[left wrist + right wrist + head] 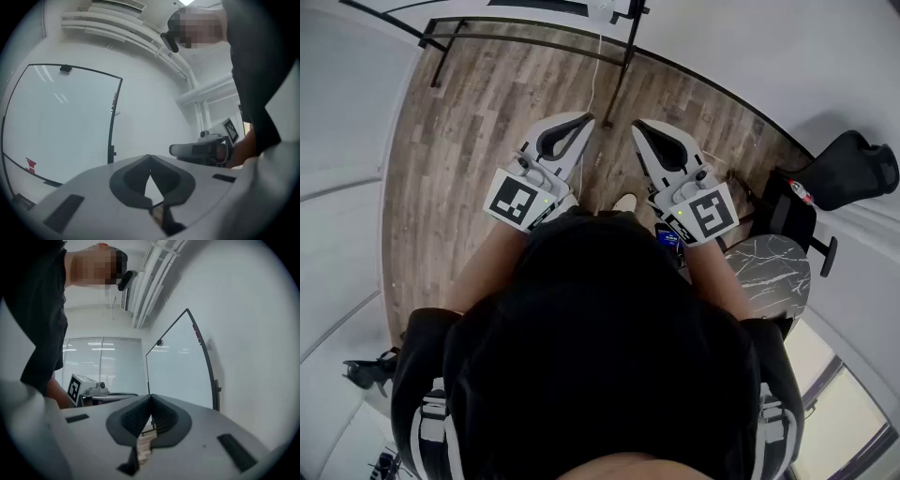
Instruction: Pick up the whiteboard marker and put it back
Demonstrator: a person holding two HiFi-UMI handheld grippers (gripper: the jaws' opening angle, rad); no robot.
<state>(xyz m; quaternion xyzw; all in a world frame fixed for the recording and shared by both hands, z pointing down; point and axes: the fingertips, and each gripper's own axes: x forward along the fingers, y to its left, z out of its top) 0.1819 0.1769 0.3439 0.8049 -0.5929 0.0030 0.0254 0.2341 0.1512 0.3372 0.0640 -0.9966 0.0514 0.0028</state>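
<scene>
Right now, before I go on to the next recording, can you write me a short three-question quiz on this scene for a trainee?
1. True or false: the right gripper has its jaws wide apart.
2. What stands ahead of the left gripper in its own view? A) a whiteboard B) a sink C) a bookshelf
3. In the head view, what kind of floor lies below both grippers?

Key: 1 false, the jaws are shut with nothing between them; 2 A; 3 wood planks.
</scene>
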